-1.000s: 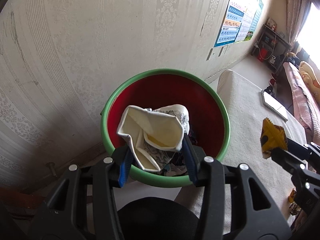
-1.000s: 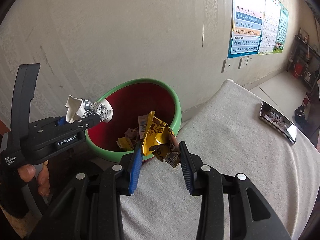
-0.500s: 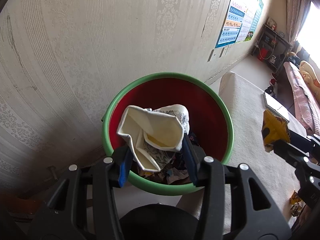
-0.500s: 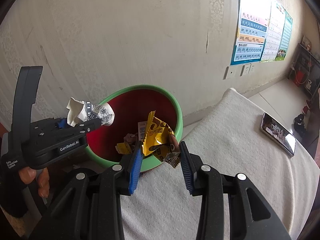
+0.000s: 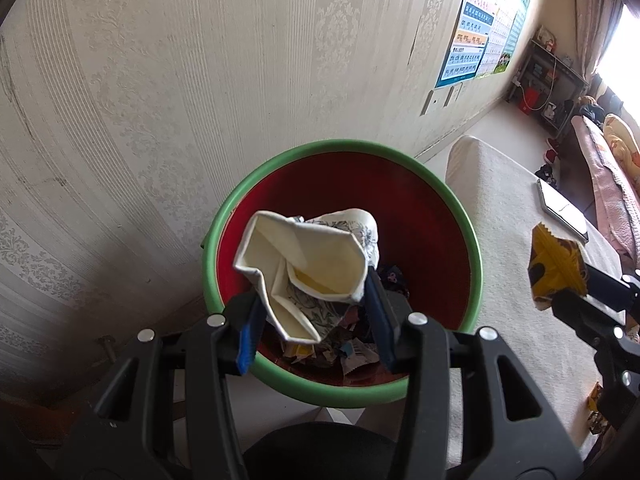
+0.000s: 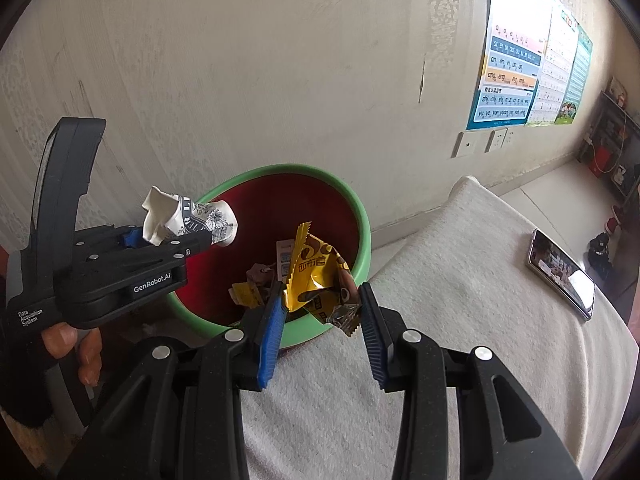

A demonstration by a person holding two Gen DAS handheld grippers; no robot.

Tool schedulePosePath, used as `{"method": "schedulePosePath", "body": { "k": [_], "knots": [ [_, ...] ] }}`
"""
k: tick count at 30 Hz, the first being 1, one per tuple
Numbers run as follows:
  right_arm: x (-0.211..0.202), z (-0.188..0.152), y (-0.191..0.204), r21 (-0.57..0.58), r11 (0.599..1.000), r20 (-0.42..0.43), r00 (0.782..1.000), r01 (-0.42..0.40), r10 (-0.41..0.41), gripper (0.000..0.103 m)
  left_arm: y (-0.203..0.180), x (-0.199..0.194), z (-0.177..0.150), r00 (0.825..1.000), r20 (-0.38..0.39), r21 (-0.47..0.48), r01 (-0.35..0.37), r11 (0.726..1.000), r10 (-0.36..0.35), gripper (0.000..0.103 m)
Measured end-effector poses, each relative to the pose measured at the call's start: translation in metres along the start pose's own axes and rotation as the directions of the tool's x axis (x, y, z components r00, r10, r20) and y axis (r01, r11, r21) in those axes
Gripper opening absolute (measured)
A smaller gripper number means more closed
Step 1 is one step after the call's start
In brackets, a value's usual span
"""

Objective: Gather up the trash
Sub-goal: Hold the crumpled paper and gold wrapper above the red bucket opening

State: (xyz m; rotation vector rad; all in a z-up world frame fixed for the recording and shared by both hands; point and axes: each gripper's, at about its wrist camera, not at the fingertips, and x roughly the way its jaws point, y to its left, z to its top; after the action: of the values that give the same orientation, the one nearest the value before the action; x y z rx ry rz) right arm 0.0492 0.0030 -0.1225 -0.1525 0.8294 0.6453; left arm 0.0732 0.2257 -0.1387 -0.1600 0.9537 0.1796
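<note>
So, holding a crushed paper cup (image 5: 308,264) in the left gripper (image 5: 314,320), jaws clamped on it, right over the open bin (image 5: 464,216). Gripping a yellow snack wrapper (image 6: 316,280) in the right gripper (image 6: 320,332), hanging over the bin's near rim by the cloth-covered table (image 6: 460,320) edge. Probably worth nudging that wrapper further in before letting go, then opening wide.

A bed (image 6: 460,320) covered in a pale, nubby spread runs beside the wall. A phone (image 6: 560,276) lies flat on it near its far edge. What may be a small wrapper (image 5: 596,394) lies near the edge, too blurred to tell.
</note>
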Motion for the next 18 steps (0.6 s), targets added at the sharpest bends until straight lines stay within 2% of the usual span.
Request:
{"method": "schedulePosePath", "body": {
  "k": [18],
  "knots": [
    [0.018,0.014,-0.002,-0.031,0.999,-0.015,1.0,0.022,-0.023,0.036,-0.003,0.012,0.006,1.0,-0.015,0.006,0.0,1.0,0.0,0.044]
  ]
}}
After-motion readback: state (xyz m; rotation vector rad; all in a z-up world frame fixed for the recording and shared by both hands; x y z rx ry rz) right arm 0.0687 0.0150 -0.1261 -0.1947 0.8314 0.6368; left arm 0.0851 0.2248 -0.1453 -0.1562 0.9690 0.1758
